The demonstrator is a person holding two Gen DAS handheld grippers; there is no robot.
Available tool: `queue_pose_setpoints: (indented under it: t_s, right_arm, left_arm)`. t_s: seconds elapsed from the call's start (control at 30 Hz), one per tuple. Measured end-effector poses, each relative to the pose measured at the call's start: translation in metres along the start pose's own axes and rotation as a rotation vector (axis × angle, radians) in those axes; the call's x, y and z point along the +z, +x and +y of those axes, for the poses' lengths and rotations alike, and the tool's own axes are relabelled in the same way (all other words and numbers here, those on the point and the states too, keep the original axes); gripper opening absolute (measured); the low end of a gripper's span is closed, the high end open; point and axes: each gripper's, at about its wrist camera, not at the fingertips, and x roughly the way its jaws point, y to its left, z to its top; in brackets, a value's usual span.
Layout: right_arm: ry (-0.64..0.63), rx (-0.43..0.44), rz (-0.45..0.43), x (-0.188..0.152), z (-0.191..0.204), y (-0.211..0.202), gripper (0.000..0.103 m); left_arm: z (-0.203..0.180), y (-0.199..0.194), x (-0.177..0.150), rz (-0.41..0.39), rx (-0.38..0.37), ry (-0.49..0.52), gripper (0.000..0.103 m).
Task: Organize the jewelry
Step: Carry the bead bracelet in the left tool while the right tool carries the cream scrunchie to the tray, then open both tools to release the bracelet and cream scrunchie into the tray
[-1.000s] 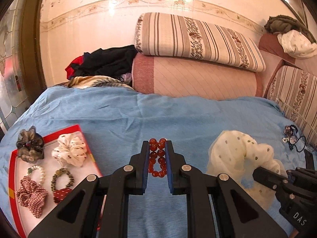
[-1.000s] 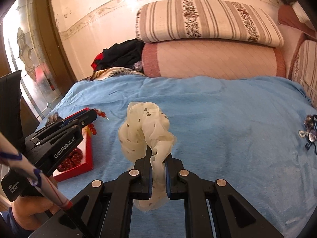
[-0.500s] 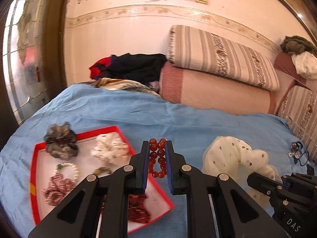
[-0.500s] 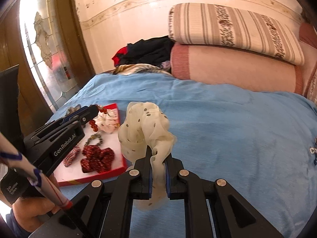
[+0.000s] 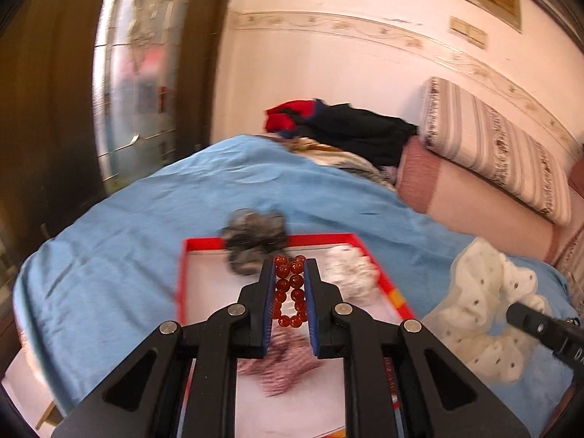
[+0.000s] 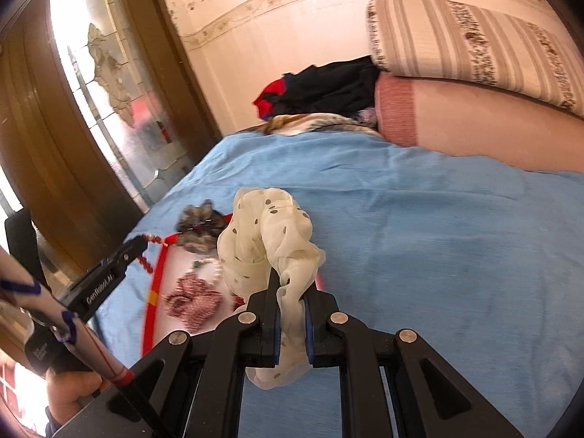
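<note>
Both claws swung over the red tray point(image 5: 204, 244), gripping.

Tray point(image 5: 204, 246) is pretty crowded, grey scrunchie point(image 5: 253, 235) and white one point(image 5: 350, 273) hogging the far end, but the blue bedspread point(image 6: 438, 237) alongside is wide open.

The bead bracelet point(image 5: 290, 294) is deep amber-red and glossy. The chiffon scrunchie point(image 6: 270, 241) is cream with small grey-brown dots. The tray point(image 5: 204, 244) has a bright red rim and a white floor; at its far edge lies a grey scrunchie point(image 5: 252, 235), nearer a red-and-white checked one point(image 6: 193, 301). The bedcover point(image 6: 438, 226) is plain sky blue; the pillow point(image 6: 471, 43) has beige and brown stripes.
</note>
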Motion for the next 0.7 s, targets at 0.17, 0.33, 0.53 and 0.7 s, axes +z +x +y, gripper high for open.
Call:
queue_pose_setpoints:
  t_s: [0.17,0.33,0.53,0.7]
  right_arm:
    - [0.000,0.056,0.060,-0.004,0.019,0.029,0.010]
    - [0.013,0.075,0.134,-0.014,0.025,0.065,0.011]
    - [0.013,0.055,0.170,-0.009,0.024,0.099,0.011]
    - [0.017,0.034,0.211,-0.014,0.022,0.125,0.011]
  left_arm:
    - [0.024,0.004,-0.024,0.075,0.034,-0.059,0.015]
    - [0.013,0.022,-0.043,0.135,0.060,-0.030,0.015]
    - [0.004,0.039,-0.053,0.183,0.112,0.001,0.015]
    - [0.005,0.053,-0.059,0.230,0.147,0.002,0.015]
